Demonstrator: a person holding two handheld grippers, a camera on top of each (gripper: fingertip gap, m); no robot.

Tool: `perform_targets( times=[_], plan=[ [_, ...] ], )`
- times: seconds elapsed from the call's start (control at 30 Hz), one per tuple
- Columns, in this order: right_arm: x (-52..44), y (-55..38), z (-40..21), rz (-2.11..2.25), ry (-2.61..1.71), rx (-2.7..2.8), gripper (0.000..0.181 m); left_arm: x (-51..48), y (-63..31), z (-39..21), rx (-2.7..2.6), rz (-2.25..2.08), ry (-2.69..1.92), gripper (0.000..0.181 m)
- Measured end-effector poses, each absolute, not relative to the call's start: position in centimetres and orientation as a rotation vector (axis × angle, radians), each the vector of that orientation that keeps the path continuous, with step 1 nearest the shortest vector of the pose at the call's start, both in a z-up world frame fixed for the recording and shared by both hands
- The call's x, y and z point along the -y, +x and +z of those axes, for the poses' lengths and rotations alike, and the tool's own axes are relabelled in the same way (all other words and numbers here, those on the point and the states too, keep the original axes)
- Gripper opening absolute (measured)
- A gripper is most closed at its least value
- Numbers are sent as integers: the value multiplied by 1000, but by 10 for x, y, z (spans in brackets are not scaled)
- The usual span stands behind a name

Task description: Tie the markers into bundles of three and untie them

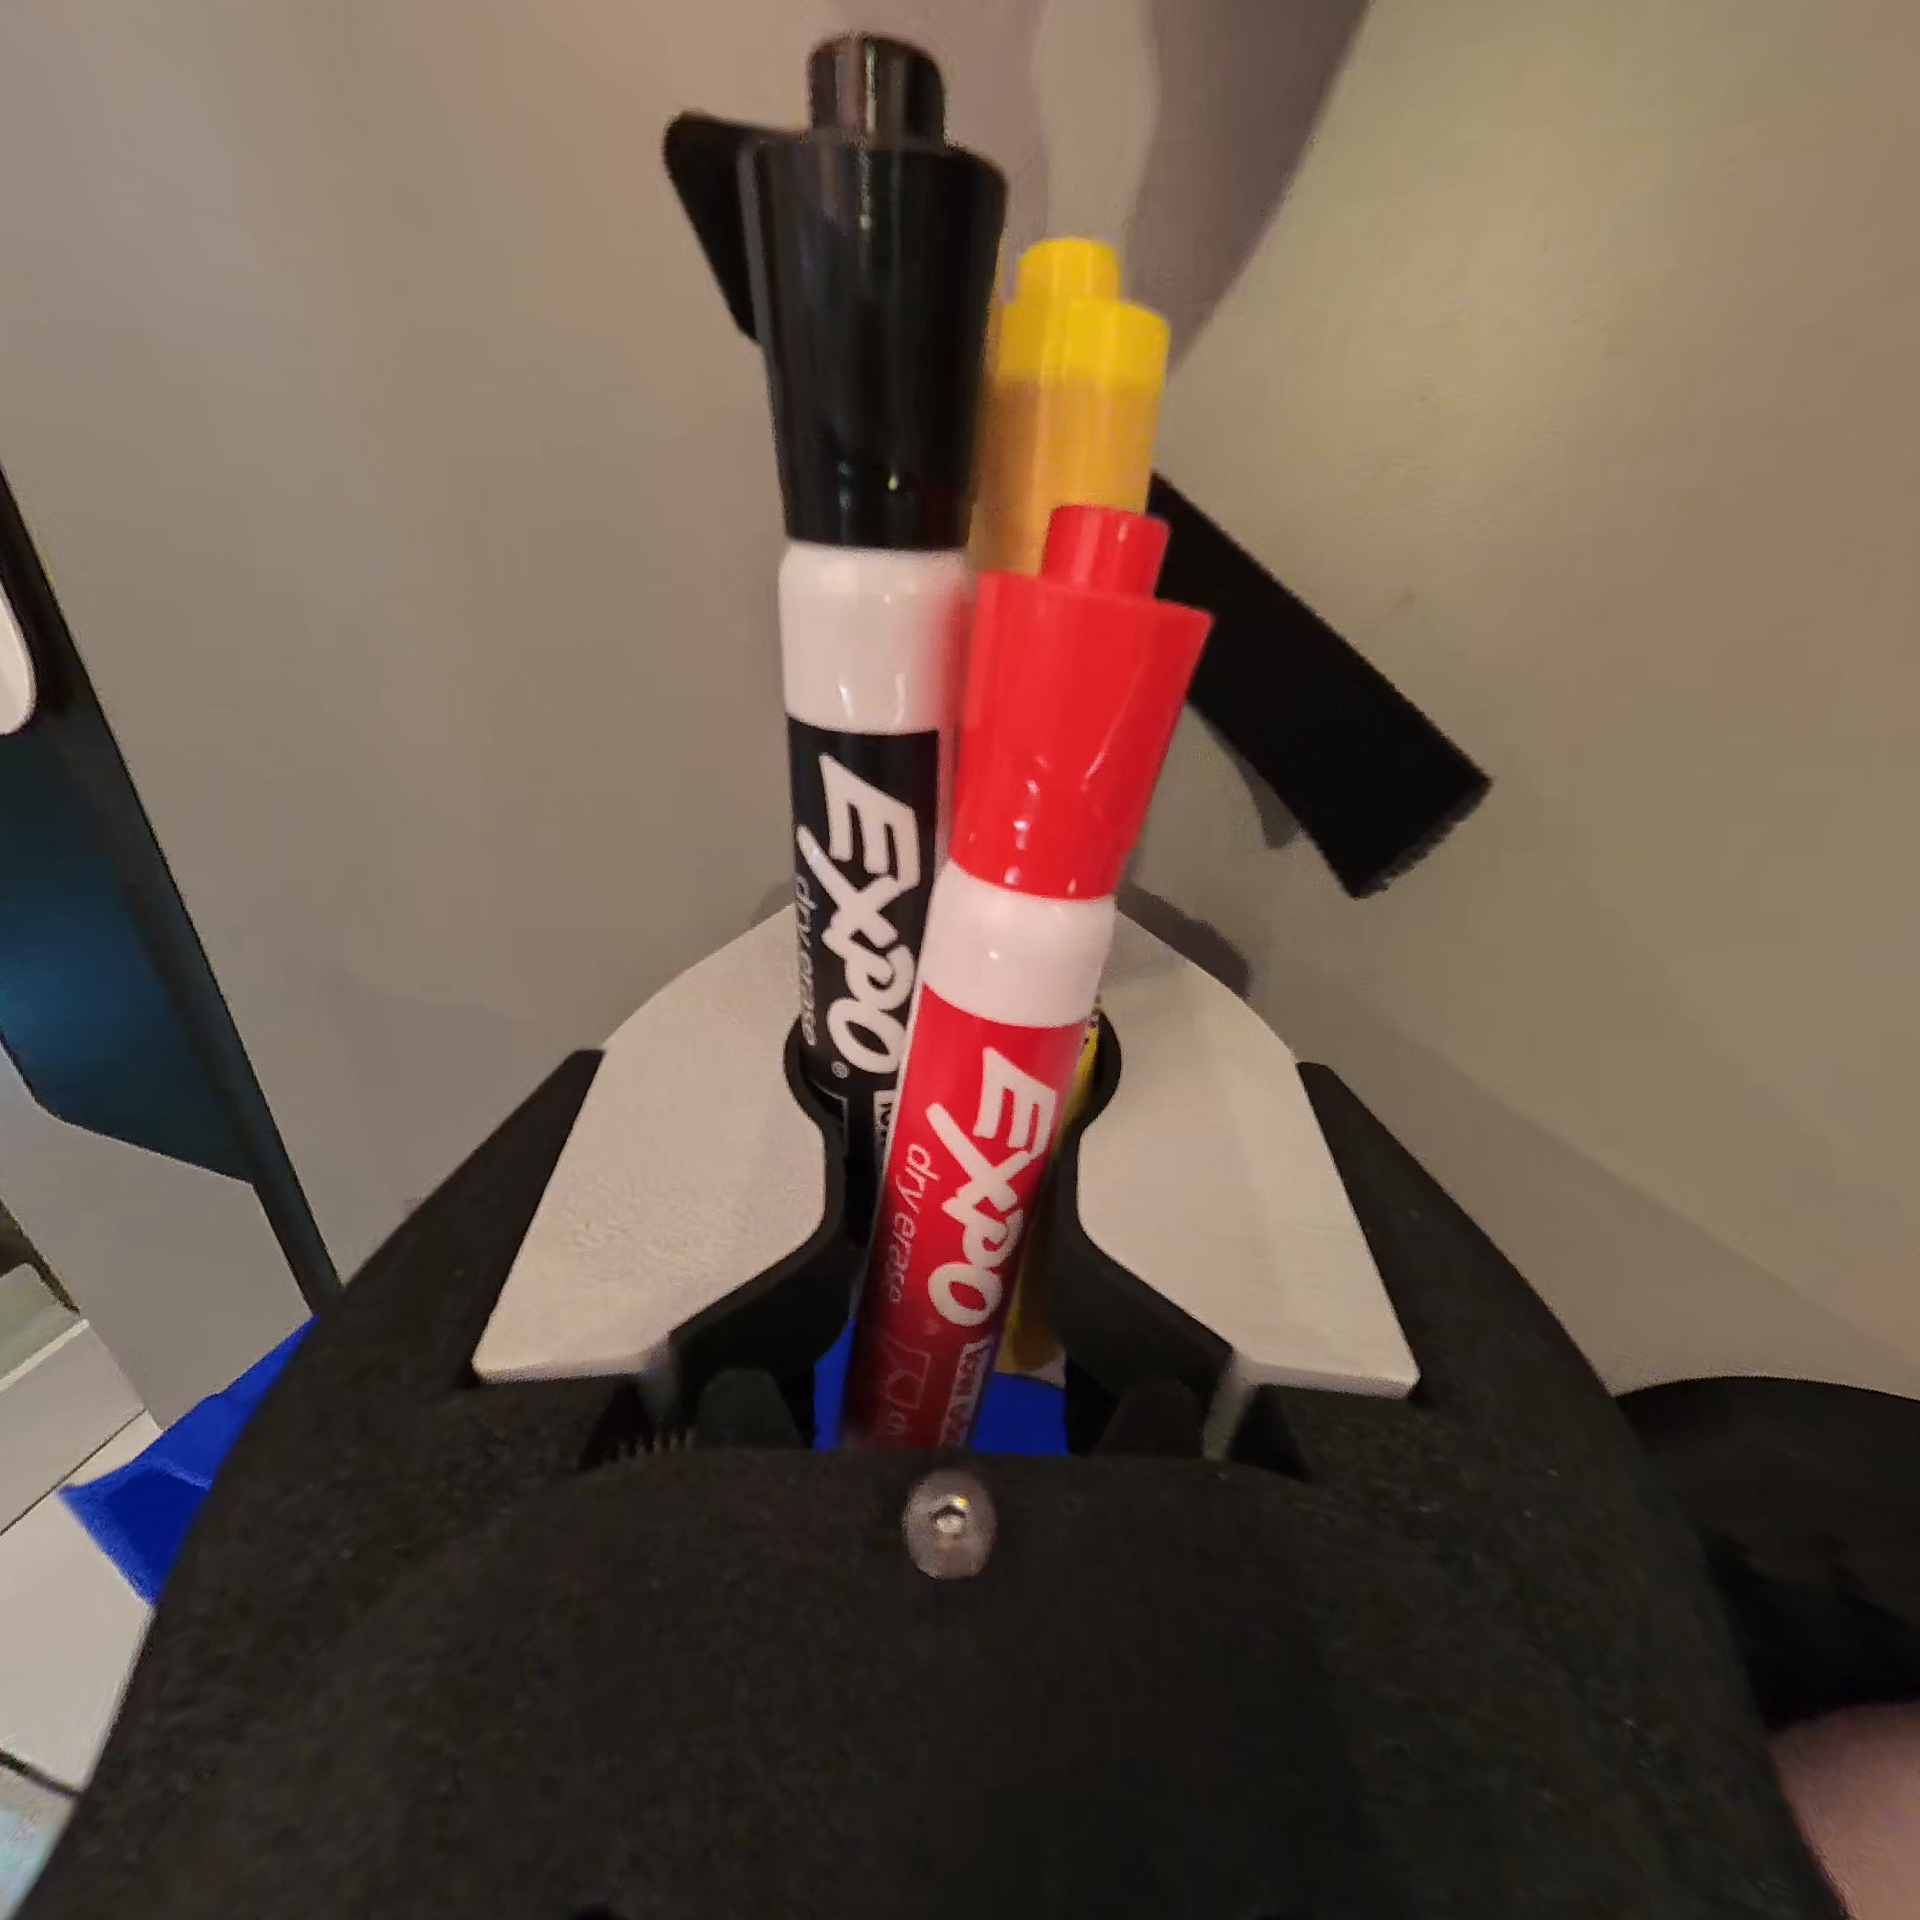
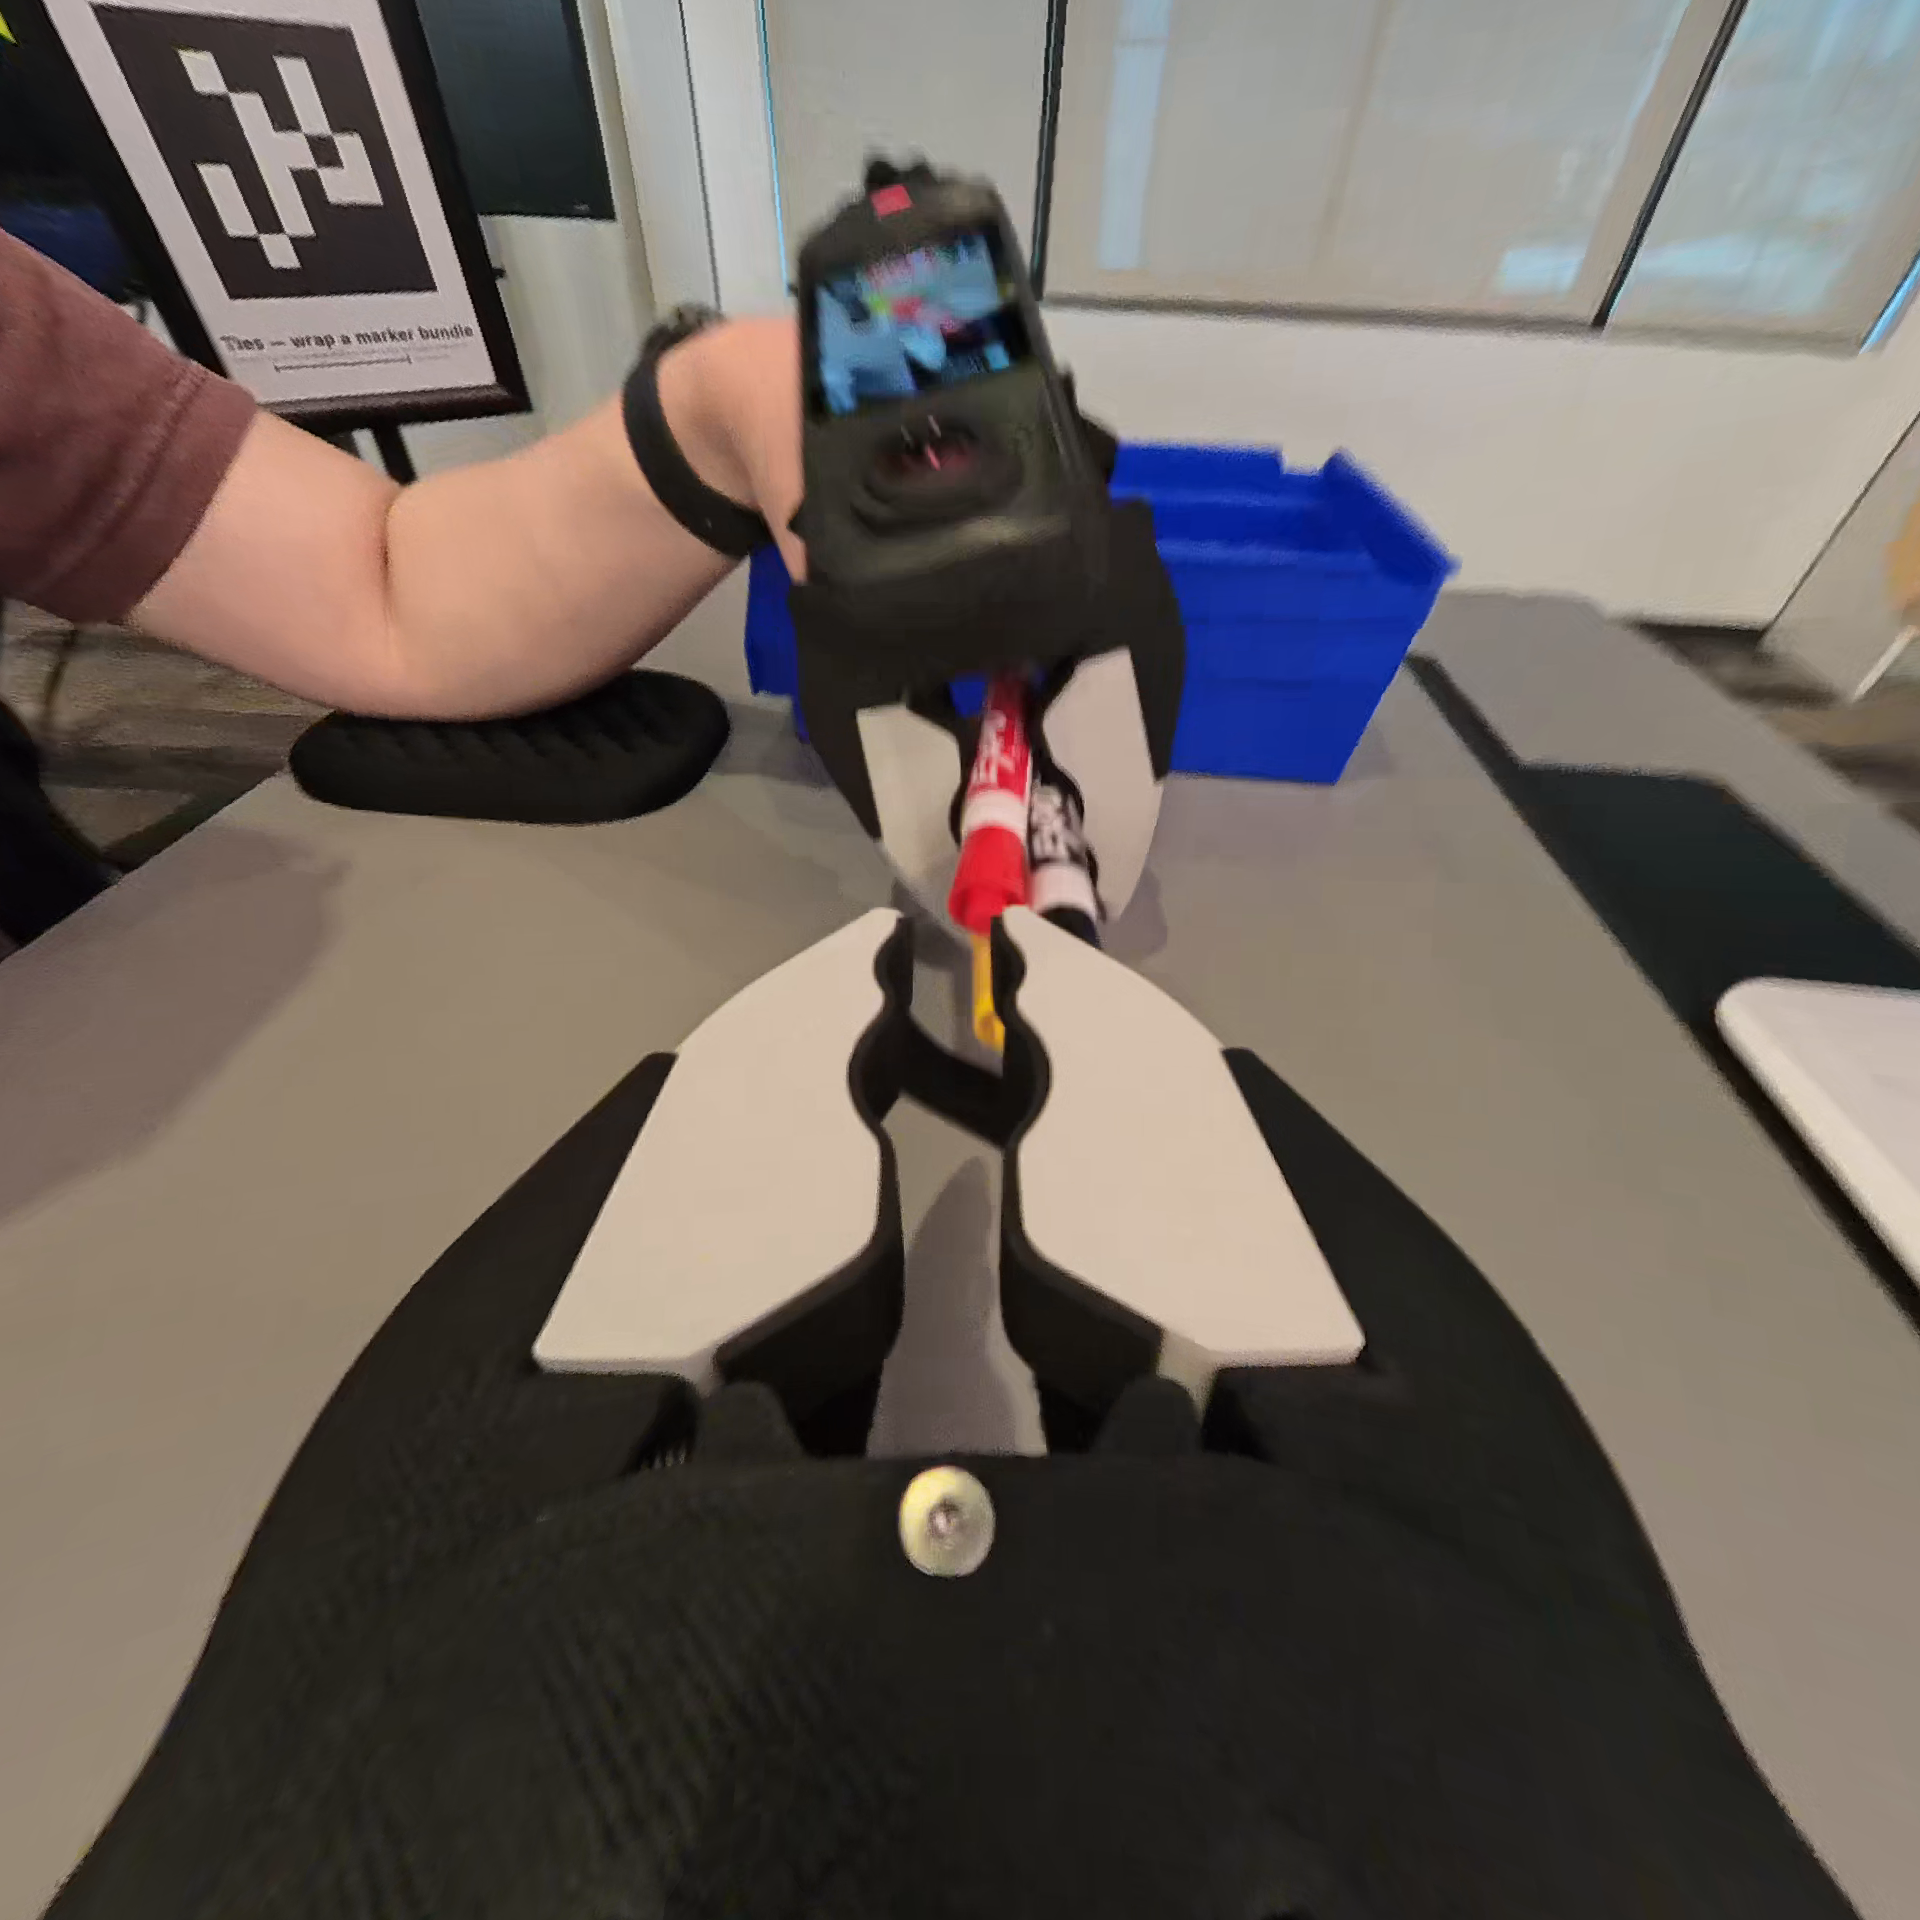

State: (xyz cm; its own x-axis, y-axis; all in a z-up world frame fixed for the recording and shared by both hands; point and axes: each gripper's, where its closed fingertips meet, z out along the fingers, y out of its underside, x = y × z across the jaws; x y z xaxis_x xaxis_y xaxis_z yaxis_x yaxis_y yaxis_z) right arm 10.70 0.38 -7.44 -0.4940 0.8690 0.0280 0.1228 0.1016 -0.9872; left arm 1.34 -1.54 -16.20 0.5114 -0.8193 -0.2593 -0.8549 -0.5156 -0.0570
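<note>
My left gripper (image 1: 951, 1091) is shut on three markers that stick out forward: a black one (image 1: 868, 416), a yellow one (image 1: 1070, 416) and a red one (image 1: 1070, 748). A black strap (image 1: 1320, 707) lies flat on the grey table (image 1: 416, 520) under their capped ends, running diagonally. In the right wrist view the left gripper (image 2: 1013, 883) points the markers (image 2: 987, 831) at my right gripper (image 2: 951, 925). The right gripper's jaws stand a narrow gap apart and hold nothing. The yellow cap (image 2: 985, 997) and the strap (image 2: 935, 1091) show through that gap.
A blue bin (image 2: 1278, 603) stands behind the left gripper. A black padded rest (image 2: 509, 748) lies under the person's forearm (image 2: 416, 582). A framed sign (image 2: 281, 187) stands at the back left. A dark mat (image 2: 1714, 883) and a white object (image 2: 1849, 1091) are on the right. Across from one pair of fingers to the other is roughly 12 centimeters.
</note>
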Motion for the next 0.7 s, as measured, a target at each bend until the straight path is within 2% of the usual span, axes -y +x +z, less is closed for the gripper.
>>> perform_targets(
  times=[0.2,0.37,0.53,0.7],
  plan=[
    [7,91,-55,1211,-779,1565,37,15,16,-160,-1397,230,-2585,42],
    [20,77,-73,1045,-749,1659,35,18,28,-152,-1395,188,-2566,42],
    [22,71,-84,889,-714,1702,20,21,30,-151,-1405,198,-2575,42],
    [22,74,-87,893,-707,1729,20,23,30,-154,-1431,189,-2575,42]
  ],
)
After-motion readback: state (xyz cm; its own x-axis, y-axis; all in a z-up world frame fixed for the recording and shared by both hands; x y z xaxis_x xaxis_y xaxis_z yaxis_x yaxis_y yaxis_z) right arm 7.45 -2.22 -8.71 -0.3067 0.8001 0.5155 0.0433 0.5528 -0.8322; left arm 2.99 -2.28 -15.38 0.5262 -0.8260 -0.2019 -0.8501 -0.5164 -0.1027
